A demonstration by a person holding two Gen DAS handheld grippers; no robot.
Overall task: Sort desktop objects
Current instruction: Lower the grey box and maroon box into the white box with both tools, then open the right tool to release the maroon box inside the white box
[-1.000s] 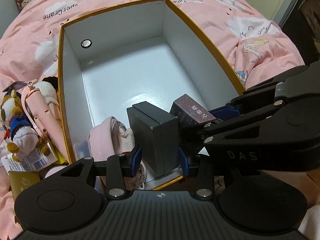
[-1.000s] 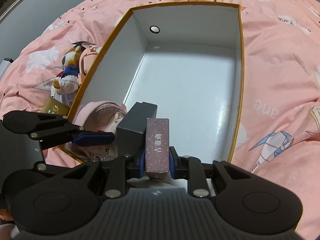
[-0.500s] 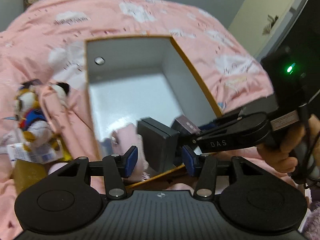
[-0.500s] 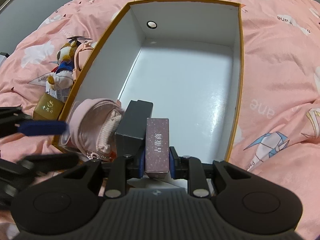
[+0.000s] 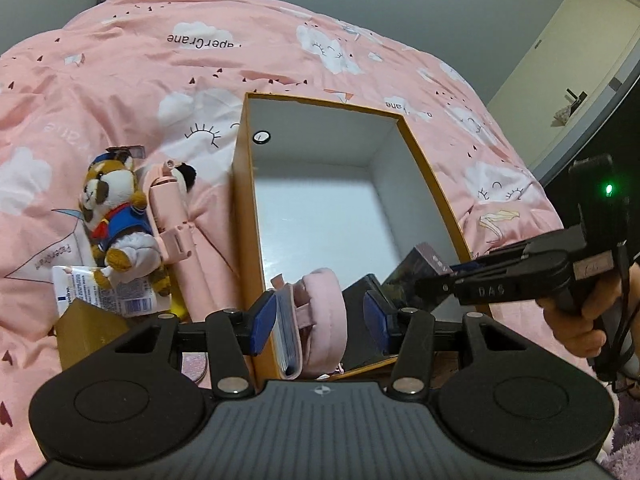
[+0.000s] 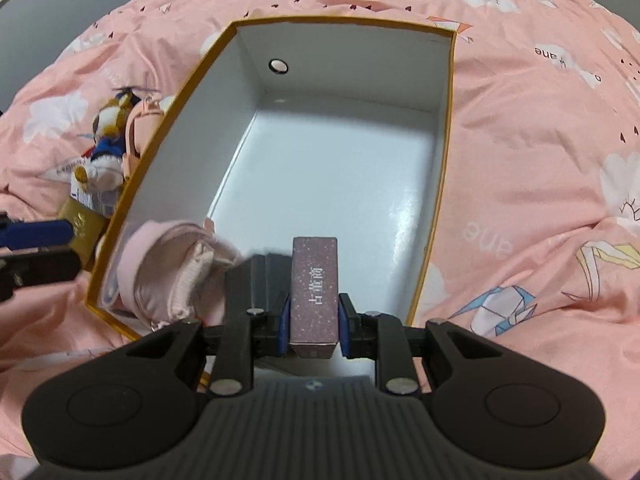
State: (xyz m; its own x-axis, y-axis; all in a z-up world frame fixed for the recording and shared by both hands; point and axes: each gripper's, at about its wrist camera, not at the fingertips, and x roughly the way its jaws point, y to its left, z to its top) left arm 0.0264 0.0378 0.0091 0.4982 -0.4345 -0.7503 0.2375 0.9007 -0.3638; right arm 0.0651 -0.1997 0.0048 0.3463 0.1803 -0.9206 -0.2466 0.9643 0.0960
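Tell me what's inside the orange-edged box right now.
The box holds a pink pouch and a dark case at its near end. The right gripper holds a purple carton over that end. The floor under them is hidden.

Dim indoor light, fisheye-warped edges, slight blur

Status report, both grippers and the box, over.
Left gripper open, empty. Right gripper shut on purple carton over storage box. Black case, pink pouch crowd near end.
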